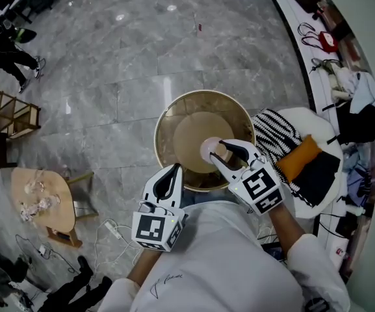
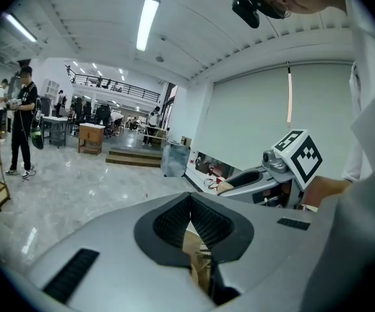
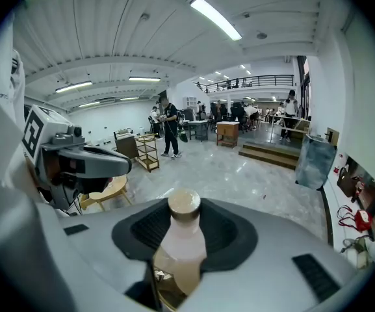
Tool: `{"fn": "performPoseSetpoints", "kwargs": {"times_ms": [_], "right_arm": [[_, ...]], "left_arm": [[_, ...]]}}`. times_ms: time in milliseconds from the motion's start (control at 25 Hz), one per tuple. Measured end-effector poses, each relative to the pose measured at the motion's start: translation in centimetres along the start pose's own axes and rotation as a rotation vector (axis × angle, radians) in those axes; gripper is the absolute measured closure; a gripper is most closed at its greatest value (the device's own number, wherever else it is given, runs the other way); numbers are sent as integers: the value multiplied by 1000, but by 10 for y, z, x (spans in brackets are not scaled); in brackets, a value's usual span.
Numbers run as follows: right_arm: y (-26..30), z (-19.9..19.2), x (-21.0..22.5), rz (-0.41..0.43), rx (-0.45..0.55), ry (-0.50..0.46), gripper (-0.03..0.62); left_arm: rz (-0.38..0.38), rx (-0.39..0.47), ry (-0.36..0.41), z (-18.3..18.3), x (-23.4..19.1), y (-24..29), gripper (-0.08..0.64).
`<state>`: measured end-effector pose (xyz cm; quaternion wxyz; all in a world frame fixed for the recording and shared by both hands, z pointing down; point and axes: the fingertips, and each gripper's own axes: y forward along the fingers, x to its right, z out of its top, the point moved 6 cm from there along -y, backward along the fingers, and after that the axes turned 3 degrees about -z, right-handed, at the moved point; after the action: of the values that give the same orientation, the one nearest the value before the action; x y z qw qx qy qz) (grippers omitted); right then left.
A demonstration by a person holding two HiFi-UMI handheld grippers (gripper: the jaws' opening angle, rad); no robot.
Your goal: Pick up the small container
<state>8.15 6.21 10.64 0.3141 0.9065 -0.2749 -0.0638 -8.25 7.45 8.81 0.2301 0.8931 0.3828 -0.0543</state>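
Grip advice: right tool (image 1: 218, 151) pinches the small pale plastic bottle with tan cap (image 3: 182, 239) mid-body, so lift it straight off the round wooden counter (image 1: 193, 129), with the left tool (image 1: 173, 171), pressed together and empty, hanging clear.

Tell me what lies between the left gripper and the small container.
Head view: between left gripper and small container, only the round bin shows, beneath them.

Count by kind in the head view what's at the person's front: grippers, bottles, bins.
hand-held gripper: 2 (left hand-held gripper, right hand-held gripper)
bottle: 1
bin: 1
Total: 4
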Motion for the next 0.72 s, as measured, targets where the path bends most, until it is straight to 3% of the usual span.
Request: {"fn": "performPoseSetpoints", "kwargs": {"times_ms": [720], "right_arm": [[-51, 6, 0, -83, 81, 48, 443]], "left_arm": [[-71, 49, -1, 20, 7, 0, 541]]}}
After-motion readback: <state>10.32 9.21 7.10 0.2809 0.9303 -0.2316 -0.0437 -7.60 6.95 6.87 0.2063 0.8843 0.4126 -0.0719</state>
